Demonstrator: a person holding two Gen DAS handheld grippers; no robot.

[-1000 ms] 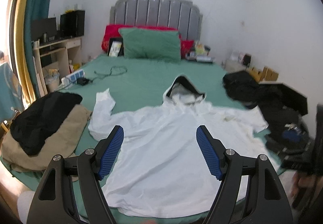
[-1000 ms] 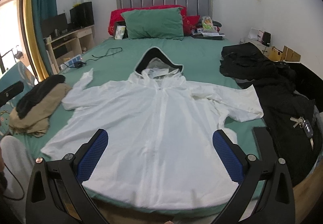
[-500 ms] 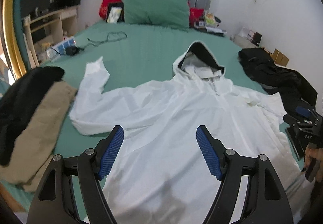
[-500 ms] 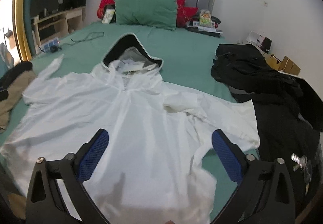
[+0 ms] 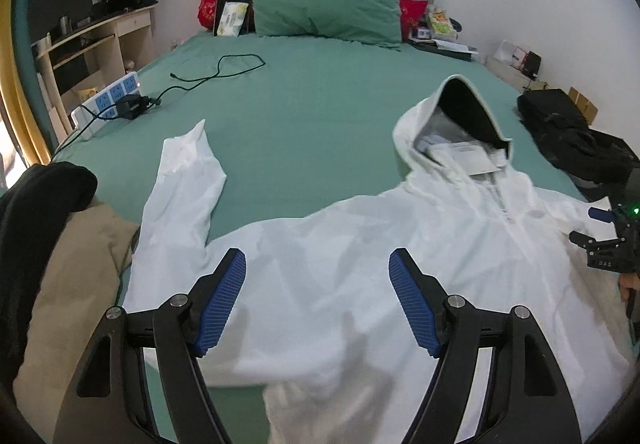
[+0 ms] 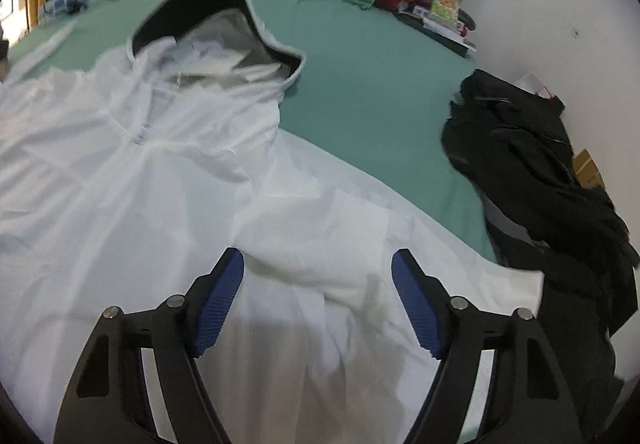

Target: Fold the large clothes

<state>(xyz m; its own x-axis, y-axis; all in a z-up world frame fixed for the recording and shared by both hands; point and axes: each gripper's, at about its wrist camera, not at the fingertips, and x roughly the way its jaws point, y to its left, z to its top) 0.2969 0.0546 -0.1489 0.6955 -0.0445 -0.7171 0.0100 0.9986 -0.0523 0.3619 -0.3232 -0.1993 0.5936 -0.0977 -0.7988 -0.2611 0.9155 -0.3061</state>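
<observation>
A large white hooded jacket (image 5: 360,268) lies spread front-up on the green bed (image 5: 304,112), hood (image 5: 452,116) toward the headboard. Its left sleeve (image 5: 184,180) stretches up-left. My left gripper (image 5: 316,264) is open and empty, just above the jacket's left chest near the armpit. My right gripper (image 6: 318,264) is open and empty, low over the jacket (image 6: 120,172) at its folded-in right sleeve (image 6: 320,228). The right gripper also shows at the right edge of the left wrist view (image 5: 608,240).
Black and tan clothes (image 5: 60,244) are piled at the bed's left edge. Black clothes (image 6: 552,204) lie on the right side. A power strip and cable (image 5: 132,100) lie far left. Green and red pillows (image 5: 324,12) stand at the headboard.
Both grippers have moved forward and down over the jacket, the left toward the left armpit, the right toward the right sleeve. Both stayed open. The jacket has not moved.
</observation>
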